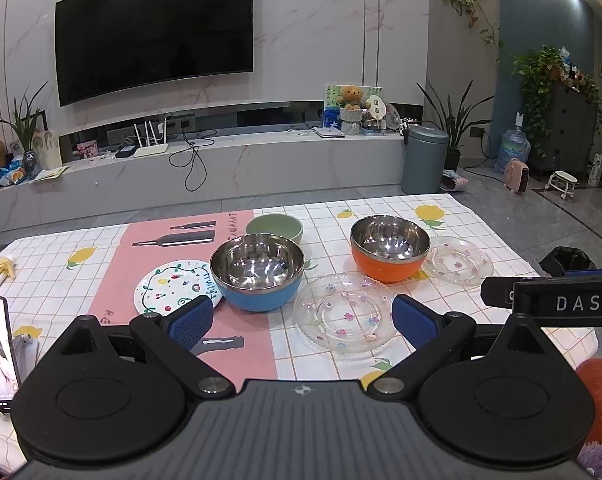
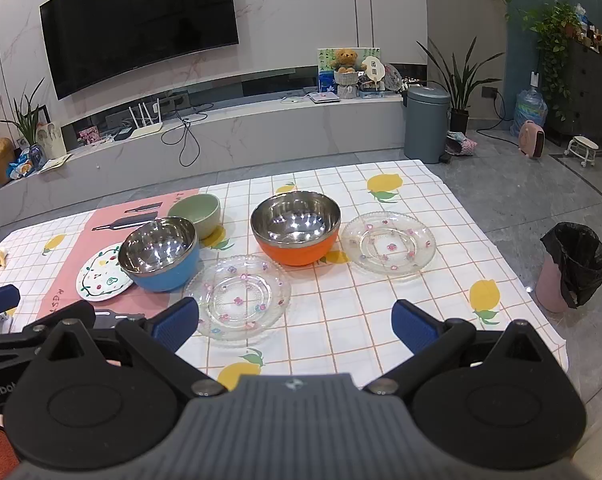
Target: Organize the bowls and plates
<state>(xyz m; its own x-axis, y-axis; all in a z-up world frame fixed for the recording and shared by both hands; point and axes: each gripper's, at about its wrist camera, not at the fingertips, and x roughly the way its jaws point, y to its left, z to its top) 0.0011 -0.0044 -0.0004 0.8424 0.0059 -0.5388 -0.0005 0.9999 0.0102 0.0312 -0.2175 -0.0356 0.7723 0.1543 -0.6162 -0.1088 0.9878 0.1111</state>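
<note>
On the counter (image 2: 381, 320) before us | three bowls: blue bowl (image 1: 259, 270), orange bowl (image 2: 295, 228), green bowl (image 1: 275, 226) behind | two glass plates (image 2: 239, 298) (image 2: 389, 246), painted plate (image 1: 173, 286) at left | left tool (image 1: 301, 320) and right tool (image 2: 297, 320) both spread wide, holding nothing | we judge: grip one plate rim squarely, lift level, stack like with like

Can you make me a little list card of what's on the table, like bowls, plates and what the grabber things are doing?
bowls: blue bowl, orange bowl, green bowl
plates: two glass plates, near and far; painted plate
stacked: nothing, all apart or just side by side
table cover: lemon cloth
left gripper: open, holding nothing
right gripper: open, holding nothing
</note>
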